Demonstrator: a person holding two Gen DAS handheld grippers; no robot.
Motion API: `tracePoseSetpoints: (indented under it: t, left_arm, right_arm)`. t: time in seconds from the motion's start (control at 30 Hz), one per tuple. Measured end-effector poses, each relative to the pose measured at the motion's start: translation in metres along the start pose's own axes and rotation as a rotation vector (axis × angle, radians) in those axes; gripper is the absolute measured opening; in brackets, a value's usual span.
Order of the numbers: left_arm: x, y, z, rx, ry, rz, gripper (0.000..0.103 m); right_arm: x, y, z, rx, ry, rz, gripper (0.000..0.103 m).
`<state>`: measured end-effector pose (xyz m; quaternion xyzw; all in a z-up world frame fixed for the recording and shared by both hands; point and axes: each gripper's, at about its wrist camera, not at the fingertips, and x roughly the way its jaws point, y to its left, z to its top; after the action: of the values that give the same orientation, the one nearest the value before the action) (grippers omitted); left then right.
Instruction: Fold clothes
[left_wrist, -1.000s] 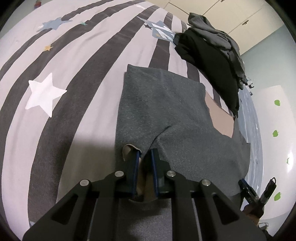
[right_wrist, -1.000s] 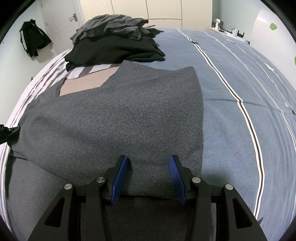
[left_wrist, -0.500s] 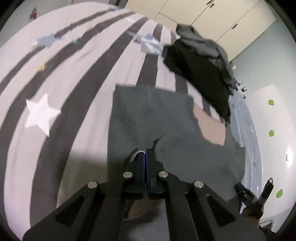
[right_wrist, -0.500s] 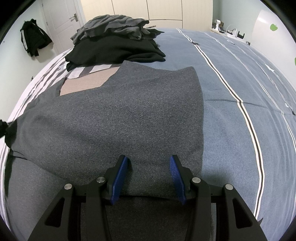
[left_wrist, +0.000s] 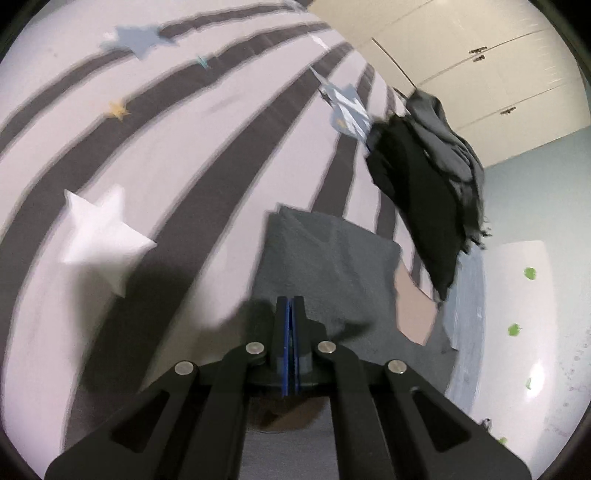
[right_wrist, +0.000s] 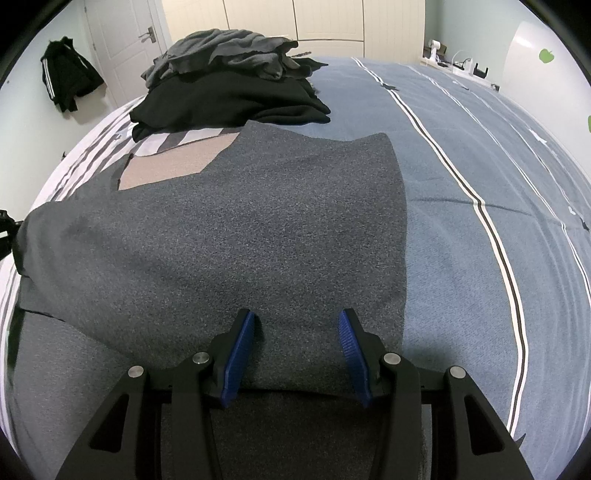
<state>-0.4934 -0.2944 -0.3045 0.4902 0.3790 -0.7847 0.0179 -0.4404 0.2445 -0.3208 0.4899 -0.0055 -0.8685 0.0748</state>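
Observation:
A dark grey garment (right_wrist: 240, 229) with a beige patch (right_wrist: 166, 170) lies spread flat on the bed. My right gripper (right_wrist: 297, 321) stands open over its near edge, with fabric lying between the blue pads and neither pad pressing on it. My left gripper (left_wrist: 289, 301) is shut on the grey garment (left_wrist: 332, 258) at its left edge, the blue pads tight together. In the right wrist view that pinched corner is drawn up into a point at the far left, where the left gripper (right_wrist: 5, 229) just shows. The left wrist view is blurred by motion.
A pile of black and grey clothes (right_wrist: 229, 88) sits at the far end of the bed, just behind the garment. The bed has a blue striped cover (right_wrist: 480, 184) on the right and a grey-striped star cover (left_wrist: 147, 147) on the left. A black jacket (right_wrist: 66, 81) hangs by the door.
My left gripper has shut on the garment's left edge, then lifted and rolled, pulling that corner up. The right gripper has not moved and has stayed open.

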Motion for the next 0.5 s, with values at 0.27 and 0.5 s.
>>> tracePoseSetpoints:
  t: [0.27,0.5]
  left_arm:
    - [-0.016,0.009,-0.003,0.058,0.001,0.052,0.000]
    - [-0.020,0.002,-0.031,0.109,0.035,0.005,0.024]
  right_arm:
    - [0.001,0.002,-0.001,0.000,-0.001,-0.003,0.044]
    - [0.002,0.004,-0.001,0.014,-0.002,-0.013,0.044]
